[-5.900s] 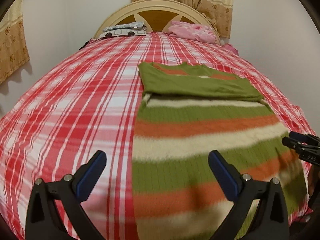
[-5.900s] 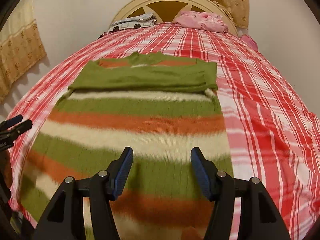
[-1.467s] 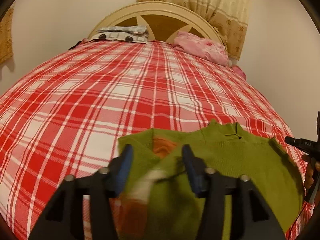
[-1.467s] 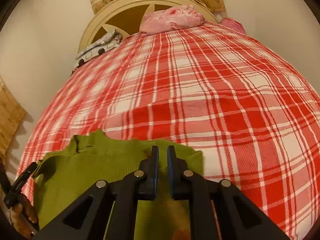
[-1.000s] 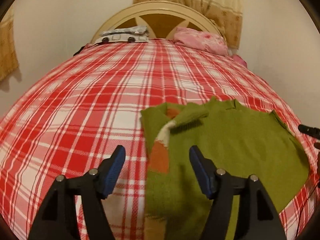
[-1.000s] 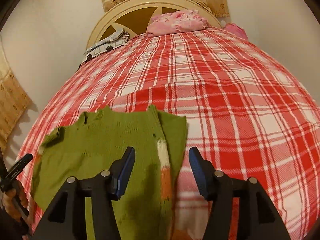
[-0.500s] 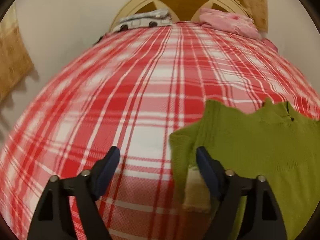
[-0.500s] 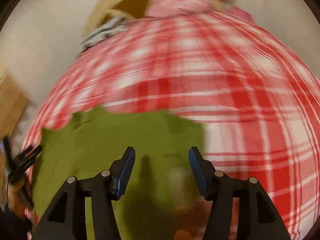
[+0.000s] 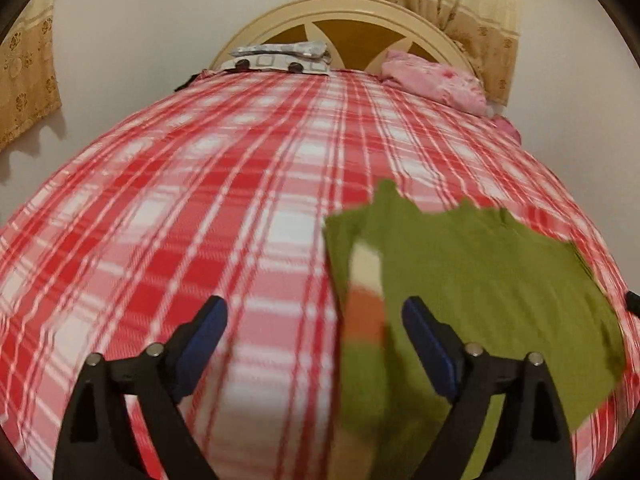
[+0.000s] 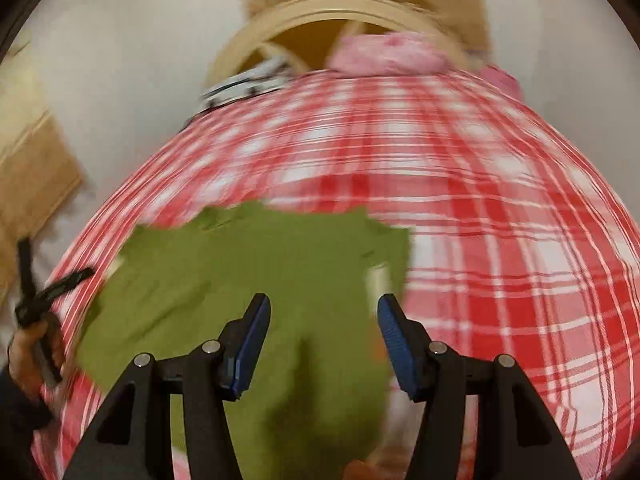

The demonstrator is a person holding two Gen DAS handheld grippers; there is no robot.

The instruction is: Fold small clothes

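Both tools share one build. The left gripper (image 9: pixel 314 330) has two black plastic arms with triangular cut-outs, each ending in a flat blue pad on its fingers (image 9: pixel 202 334), and two round silver screw heads sit on each arm. The right gripper (image 10: pixel 324 338) looks the same: black frame, blue pads, silver screws. In the right wrist view a hand (image 10: pixel 30 354) grips a black handle, a dark sleeve at its wrist.

Warm, dim indoor light, no glare. Curtain (image 9: pixel 28 76) throws a soft shadow on the wall below it. Strong fisheye bulge; black vignette at corners. Left view mildly smeared near bottom; right view heavily motion-blurred, headboard (image 10: pixel 320 12) and plaid sheet (image 10: pixel 500 240) streaked.
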